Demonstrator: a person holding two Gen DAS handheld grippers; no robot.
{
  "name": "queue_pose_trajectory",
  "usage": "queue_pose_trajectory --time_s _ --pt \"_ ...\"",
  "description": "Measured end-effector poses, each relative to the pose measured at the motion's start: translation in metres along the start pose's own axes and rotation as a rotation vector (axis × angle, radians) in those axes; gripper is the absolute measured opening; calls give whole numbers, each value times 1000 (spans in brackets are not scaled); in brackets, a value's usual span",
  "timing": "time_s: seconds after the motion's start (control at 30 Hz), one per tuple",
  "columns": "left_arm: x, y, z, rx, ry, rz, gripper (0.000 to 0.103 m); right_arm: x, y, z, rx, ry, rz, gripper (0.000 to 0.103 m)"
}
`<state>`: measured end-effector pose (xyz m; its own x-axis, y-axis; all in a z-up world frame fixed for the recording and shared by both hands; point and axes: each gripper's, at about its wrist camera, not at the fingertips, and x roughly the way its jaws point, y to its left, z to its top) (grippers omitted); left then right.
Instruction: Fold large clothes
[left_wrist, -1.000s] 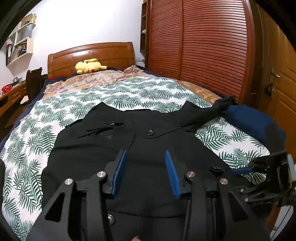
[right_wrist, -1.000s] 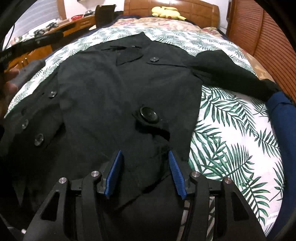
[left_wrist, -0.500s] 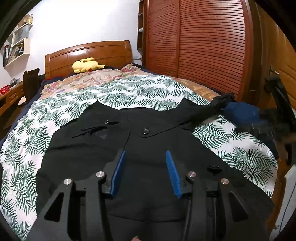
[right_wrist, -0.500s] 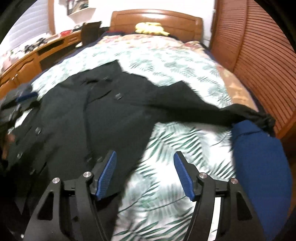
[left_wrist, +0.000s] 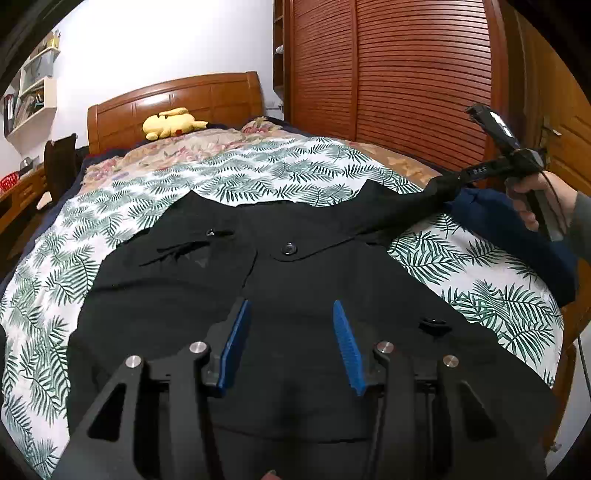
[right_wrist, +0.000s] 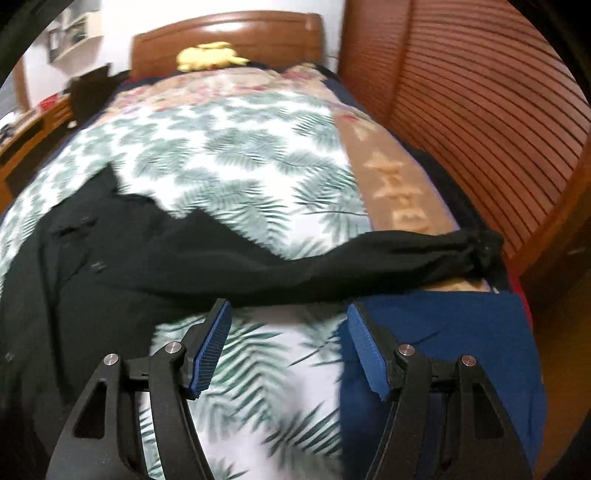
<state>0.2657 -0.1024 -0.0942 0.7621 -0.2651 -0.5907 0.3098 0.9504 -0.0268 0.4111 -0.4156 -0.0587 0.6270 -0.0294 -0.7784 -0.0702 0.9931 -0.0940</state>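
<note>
A large black buttoned coat (left_wrist: 295, 280) lies spread flat on the palm-leaf bedspread (left_wrist: 258, 166). One sleeve (left_wrist: 399, 206) stretches out to the right, its cuff at the bed's edge. My left gripper (left_wrist: 291, 302) hovers open over the coat's lower front, and nothing sits between its blue pads. My right gripper (right_wrist: 289, 306) is open over the bedspread just short of the sleeve (right_wrist: 369, 258), its jaws empty. In the left wrist view a person's hand (left_wrist: 532, 199) holds that gripper near the cuff.
A dark blue garment (right_wrist: 443, 350) lies at the bed's right edge beside the cuff. A yellow plush toy (left_wrist: 171, 122) rests by the wooden headboard (left_wrist: 177, 96). Slatted wardrobe doors (left_wrist: 406, 74) stand close on the right. On the left are a desk (left_wrist: 14, 192) and a chair (left_wrist: 59, 162).
My right gripper swung from over the coat's buttoned front to the right, toward the outstretched sleeve and blue garment, and its jaws widened. The left gripper hardly moved.
</note>
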Motion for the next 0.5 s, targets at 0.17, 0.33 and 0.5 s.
queue_pose_trajectory --time_s 0.17,0.33,0.5 --pt "5 -2 -2 6 12 3 46 19 -27 12 108 33 -10 67" --pt "8 -2 -5 9 26 8 46 32 -34 17 182 63 17 67" --pt "6 -3 -6 12 27 8 47 43 -21 15 208 90 45 67"
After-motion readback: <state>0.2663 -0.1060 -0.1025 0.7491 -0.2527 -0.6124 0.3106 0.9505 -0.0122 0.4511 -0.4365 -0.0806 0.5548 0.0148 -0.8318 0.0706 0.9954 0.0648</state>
